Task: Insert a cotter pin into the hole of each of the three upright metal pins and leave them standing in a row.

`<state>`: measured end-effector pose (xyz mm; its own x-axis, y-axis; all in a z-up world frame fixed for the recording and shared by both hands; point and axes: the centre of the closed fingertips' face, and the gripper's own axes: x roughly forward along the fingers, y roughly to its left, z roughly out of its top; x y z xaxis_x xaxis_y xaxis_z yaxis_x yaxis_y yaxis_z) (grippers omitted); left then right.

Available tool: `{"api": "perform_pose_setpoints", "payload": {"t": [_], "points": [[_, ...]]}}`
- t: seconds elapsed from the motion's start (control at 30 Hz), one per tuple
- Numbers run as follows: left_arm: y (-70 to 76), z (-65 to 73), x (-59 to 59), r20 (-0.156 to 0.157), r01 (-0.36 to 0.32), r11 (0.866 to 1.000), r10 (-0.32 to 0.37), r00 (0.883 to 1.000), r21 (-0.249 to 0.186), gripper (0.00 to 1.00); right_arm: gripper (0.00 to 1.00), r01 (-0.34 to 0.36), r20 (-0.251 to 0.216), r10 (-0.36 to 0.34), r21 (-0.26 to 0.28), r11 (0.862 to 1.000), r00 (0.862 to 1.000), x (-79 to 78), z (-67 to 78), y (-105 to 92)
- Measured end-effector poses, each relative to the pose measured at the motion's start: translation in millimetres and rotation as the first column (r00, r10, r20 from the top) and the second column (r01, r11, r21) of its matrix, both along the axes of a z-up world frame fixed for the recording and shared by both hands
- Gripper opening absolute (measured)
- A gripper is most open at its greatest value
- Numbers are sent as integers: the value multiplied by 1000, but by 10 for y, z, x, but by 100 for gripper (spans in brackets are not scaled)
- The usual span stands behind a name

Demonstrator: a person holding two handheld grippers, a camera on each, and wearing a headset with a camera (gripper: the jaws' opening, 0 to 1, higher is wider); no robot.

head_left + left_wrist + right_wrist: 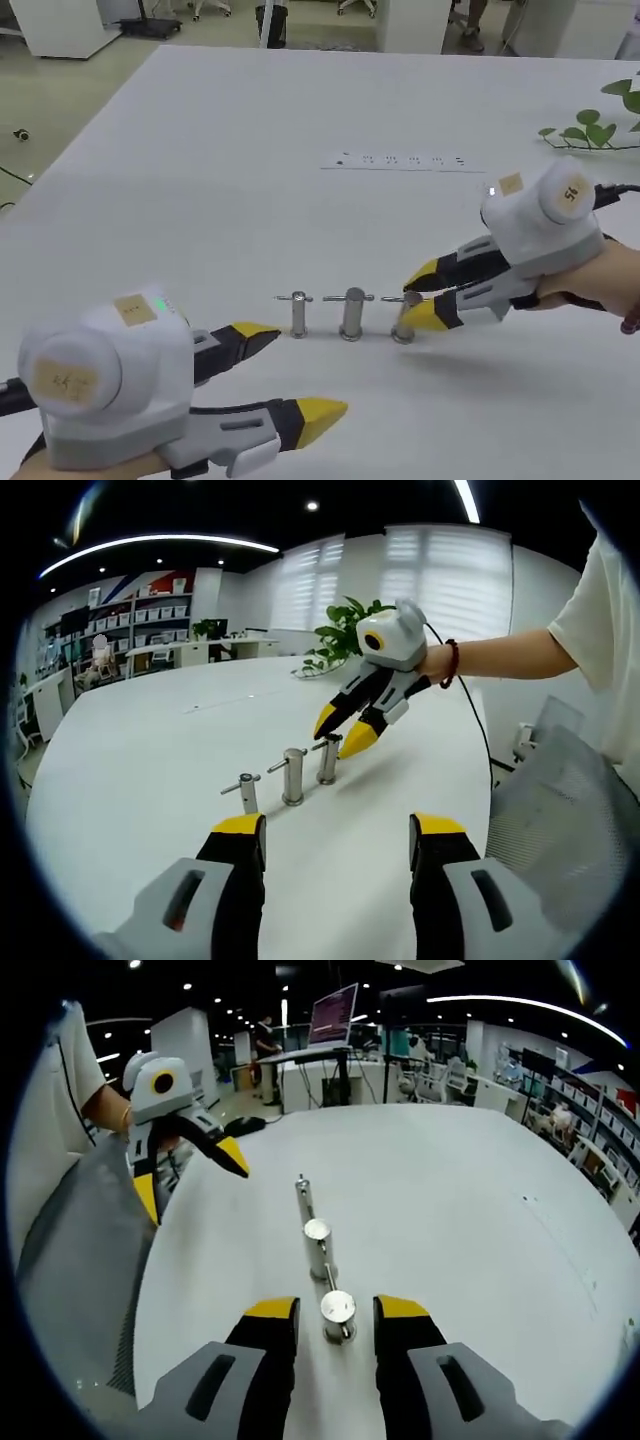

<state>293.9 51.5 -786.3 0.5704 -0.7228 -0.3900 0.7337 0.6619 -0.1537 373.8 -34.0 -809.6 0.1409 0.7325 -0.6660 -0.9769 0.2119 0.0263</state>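
Your right gripper (422, 297) straddles, jaws narrowly parted, the end pin (338, 1308) of three upright silver metal pins (352, 314) rowed mid-way across the white bench (250, 150); your left gripper (298, 375) gapes wide, empty, nearer the front edge.

Bright, even ceiling light; soft faint shadows; strong fisheye bending at edges.

Left gripper (300, 372) and right gripper (412, 298), jaws apart, tips facing

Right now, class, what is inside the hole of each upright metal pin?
A cotter pin crosses each of the three metal pins. On the one between the right gripper's fingers, those hide the hole itself.
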Motion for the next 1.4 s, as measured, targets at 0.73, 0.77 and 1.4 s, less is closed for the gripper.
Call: {"api": "perform_pose_setpoints", "payload": {"t": [0.73, 0.77, 1.4], "points": [[265, 139, 14, -17, -116, 993, 116, 993, 31, 72, 66, 328, -55, -324, 107, 939, 945, -310, 346, -93], [288, 150, 11, -21, -124, 992, 125, 992, 31, 74, 67, 337, -52, -333, 115, 935, 942, -325, 365, -96], [467, 350, -43, 26, -229, 970, 227, 974, 85, 95, 91, 513, -67, -511, 206, 833, 857, -663, 402, -194]]}}
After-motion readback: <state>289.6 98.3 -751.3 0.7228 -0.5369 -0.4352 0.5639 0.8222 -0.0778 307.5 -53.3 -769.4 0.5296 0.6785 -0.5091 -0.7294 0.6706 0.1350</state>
